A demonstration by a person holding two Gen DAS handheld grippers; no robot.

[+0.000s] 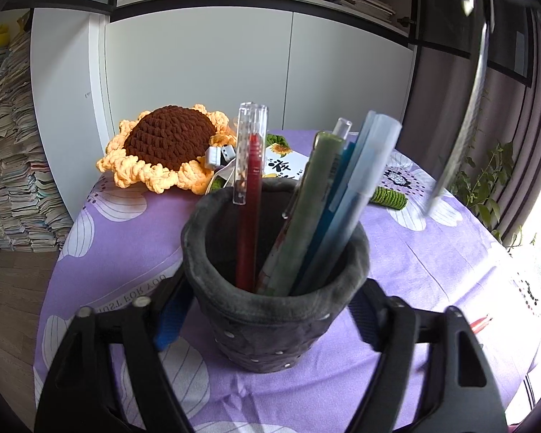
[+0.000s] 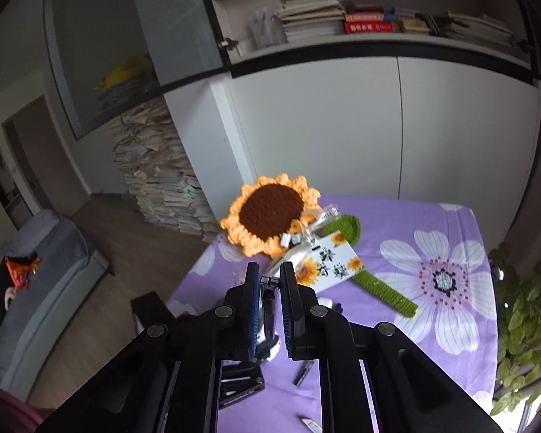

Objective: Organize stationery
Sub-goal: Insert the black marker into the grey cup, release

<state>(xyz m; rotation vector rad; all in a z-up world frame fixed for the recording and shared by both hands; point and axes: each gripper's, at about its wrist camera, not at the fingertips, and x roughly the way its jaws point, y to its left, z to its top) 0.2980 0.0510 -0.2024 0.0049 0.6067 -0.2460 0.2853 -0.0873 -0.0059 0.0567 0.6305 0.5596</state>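
Note:
A grey felt pen holder (image 1: 270, 324) stands on the purple flowered tablecloth (image 1: 432, 270). It holds several pens, among them a red pen (image 1: 249, 209), a green one (image 1: 306, 216) and a pale blue one (image 1: 357, 195). My left gripper (image 1: 270, 288) is open; its blue pads (image 1: 169, 317) flank the holder's sides without pressing it. My right gripper (image 2: 270, 270) is raised above the table and shut on a dark pen with a silver tip (image 2: 270, 281). A long thin blurred object (image 1: 465, 108) hangs at the right of the left wrist view.
A crochet sunflower (image 2: 270, 213) with a green stem (image 2: 382, 288) and a sunflower card (image 2: 331, 259) lie at the table's far side. Loose pens (image 2: 303, 373) lie near the front, a red one (image 1: 481, 323) by the right edge. A potted plant (image 2: 523, 306) stands right, stacked books (image 2: 162, 180) left.

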